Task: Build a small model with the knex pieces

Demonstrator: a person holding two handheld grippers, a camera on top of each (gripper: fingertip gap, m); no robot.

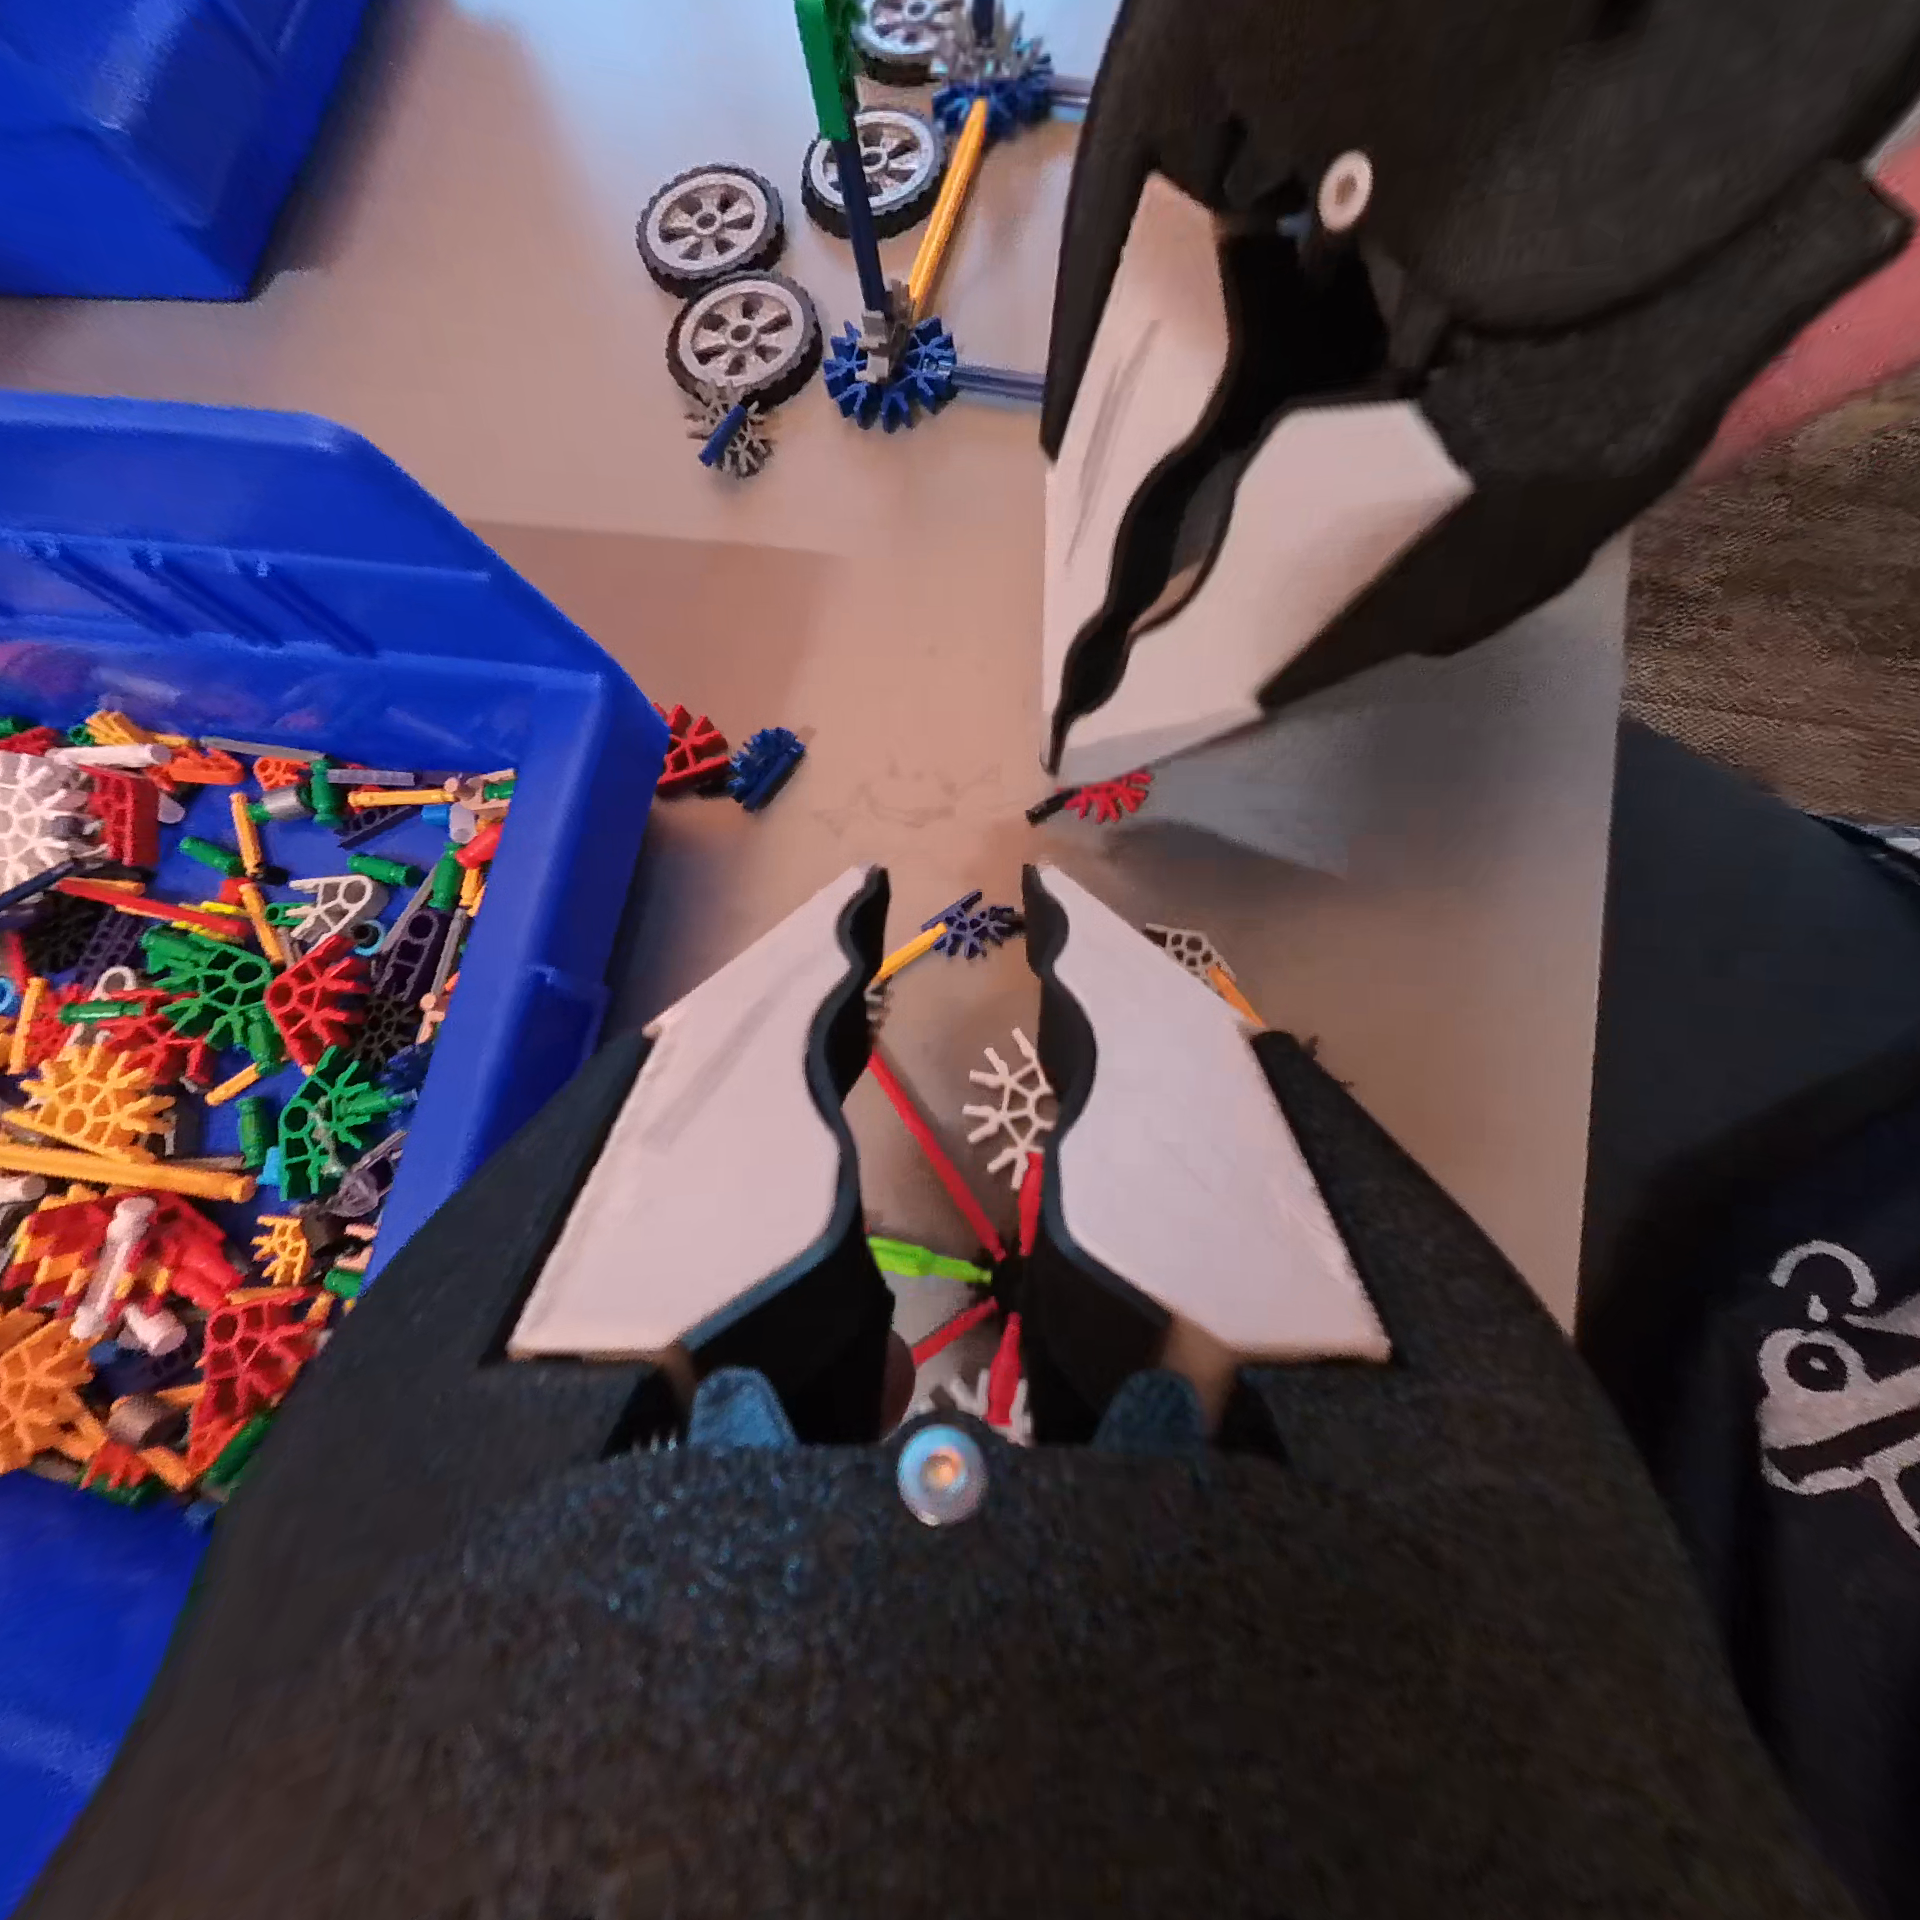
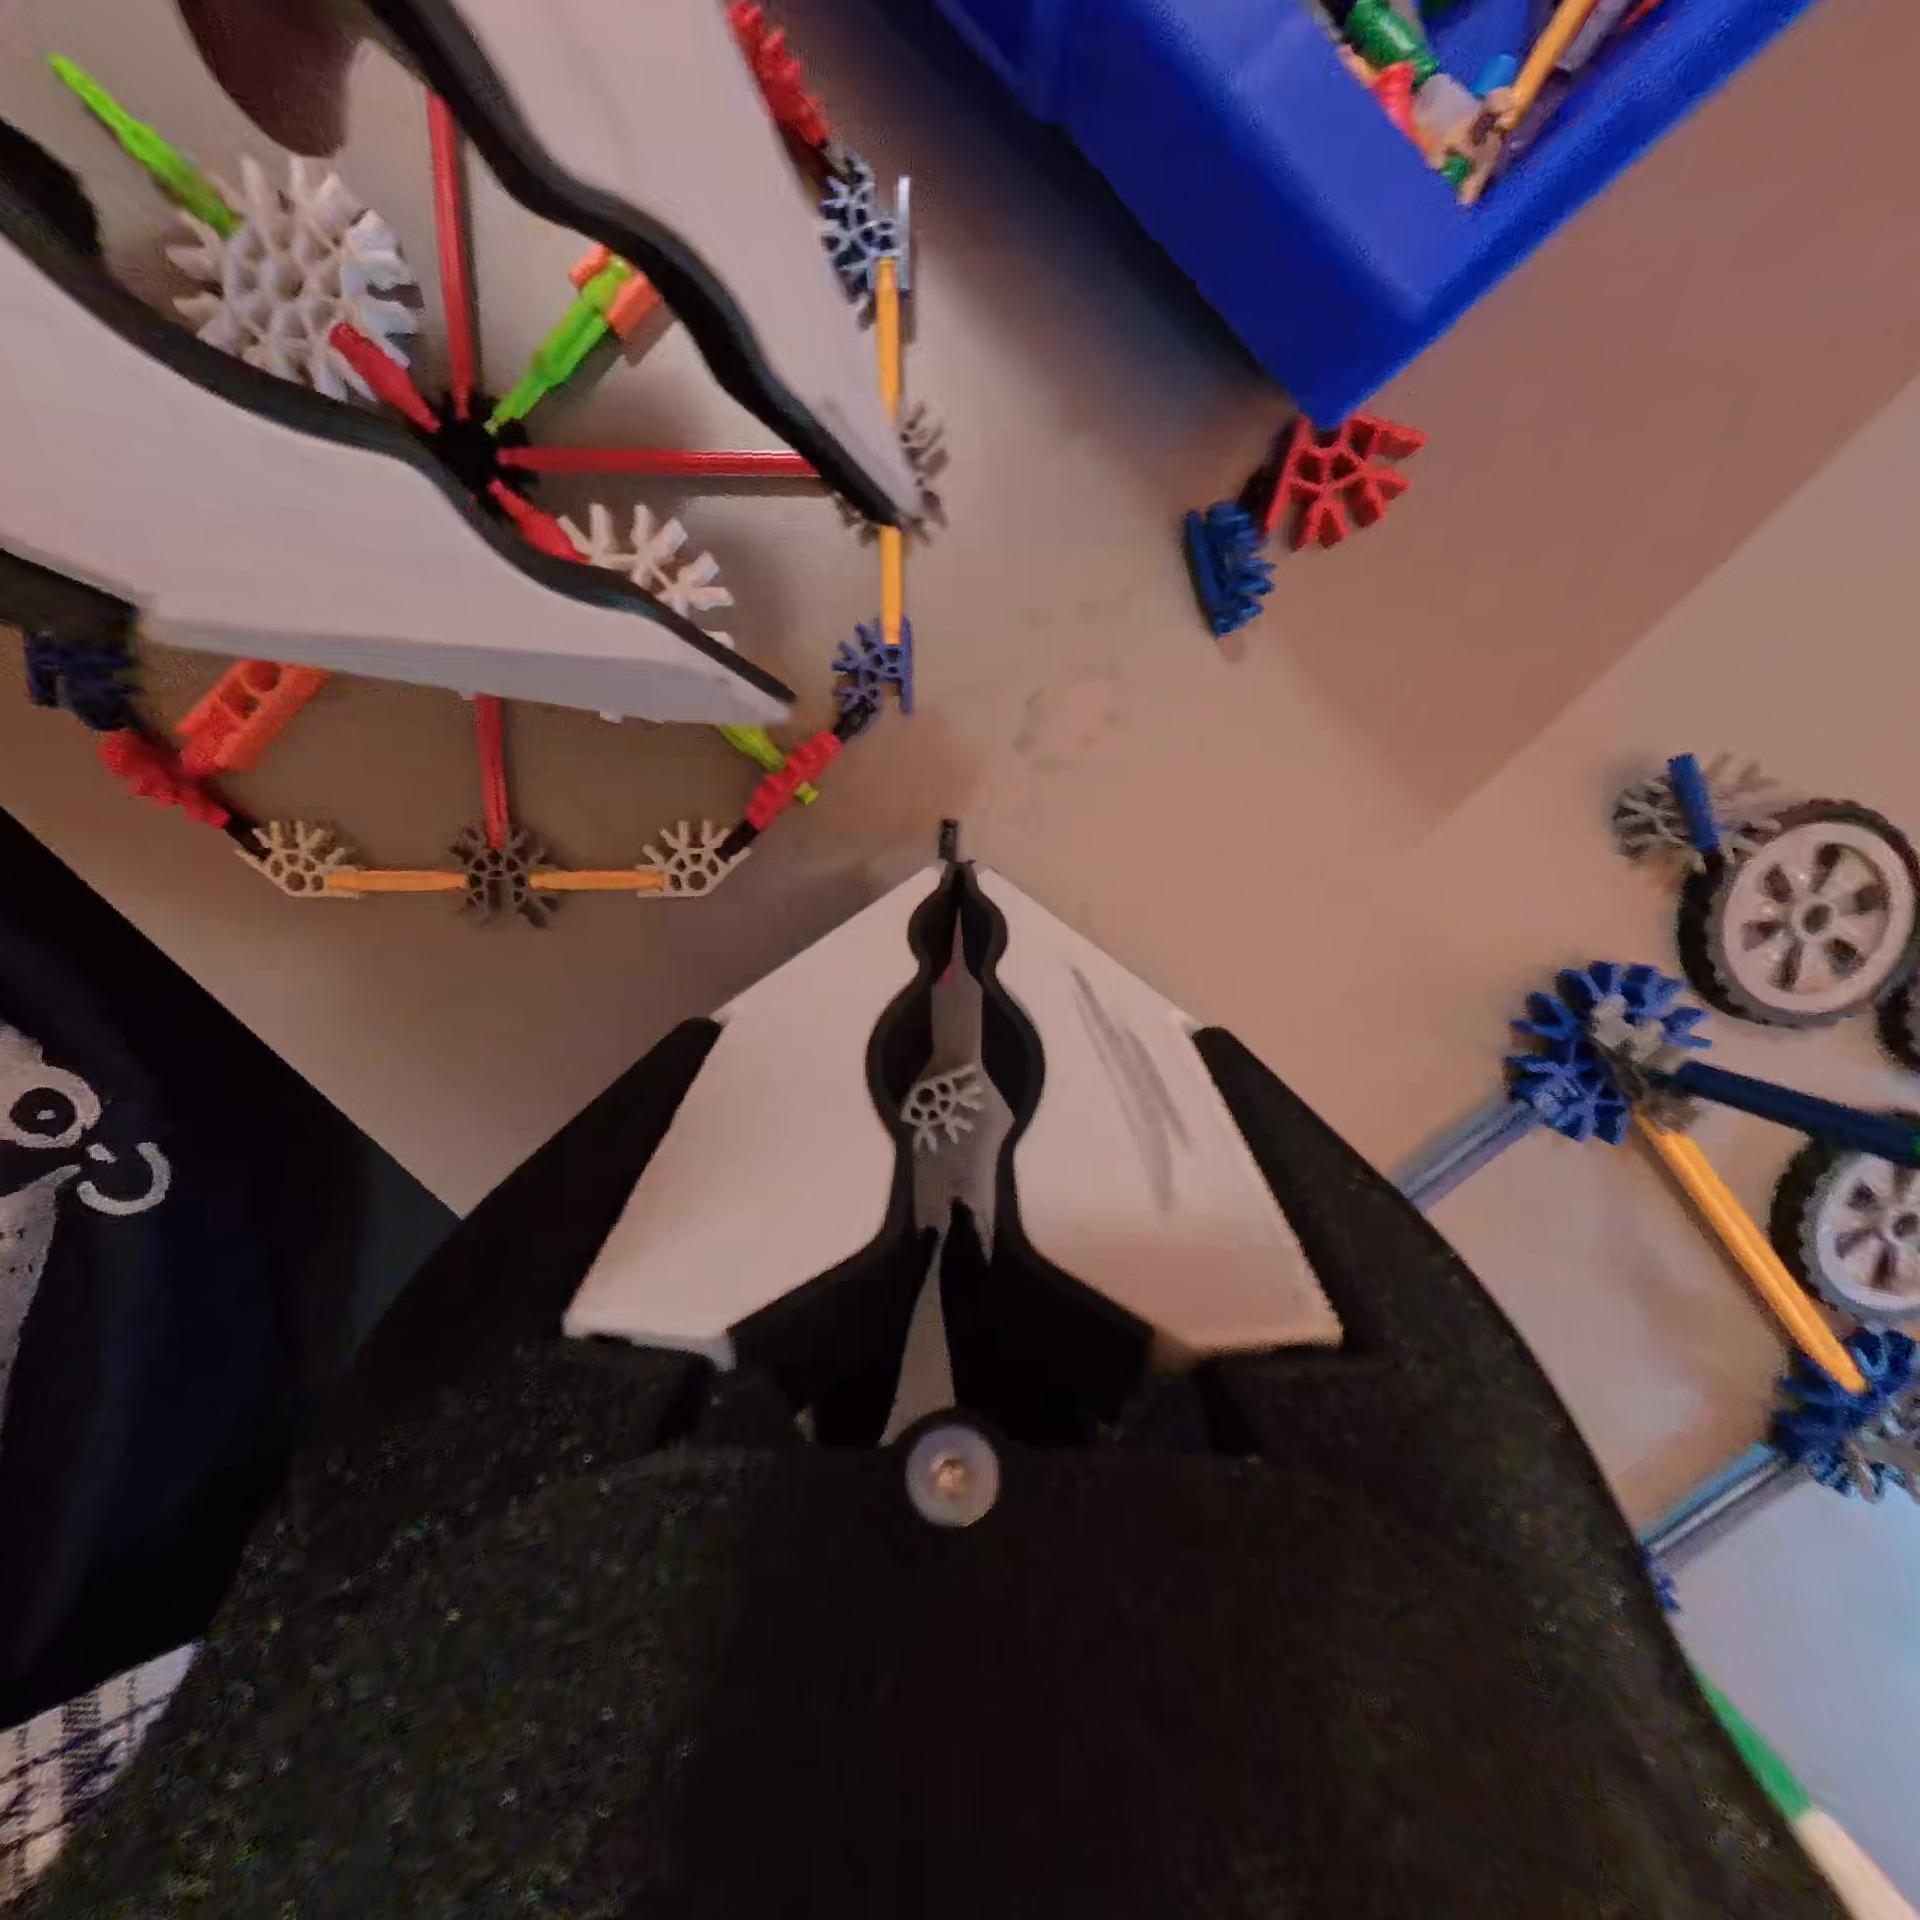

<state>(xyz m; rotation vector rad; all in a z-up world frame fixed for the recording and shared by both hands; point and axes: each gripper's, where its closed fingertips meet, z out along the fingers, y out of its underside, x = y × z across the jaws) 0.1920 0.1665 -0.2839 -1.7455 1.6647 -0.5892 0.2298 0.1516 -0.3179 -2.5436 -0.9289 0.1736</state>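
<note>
Spoked wheel (image 2: 488,457) of rods and connectors lies flat on the tabletop (image 2: 1091,727), at ten o'clock in the right wrist view. Red and green spokes meet at a black hub; the yellow-rod rim looks closed on the sides that show, the rest being hidden. The left gripper (image 1: 954,883) hangs over the hub, jaws parted and holding nothing. The right gripper (image 2: 954,883), pointing down just beside the rim, is pinched on a red connector (image 1: 1107,798) with a short black rod. A blue bin (image 1: 540,831) of parts sits at nine o'clock in the left view.
</note>
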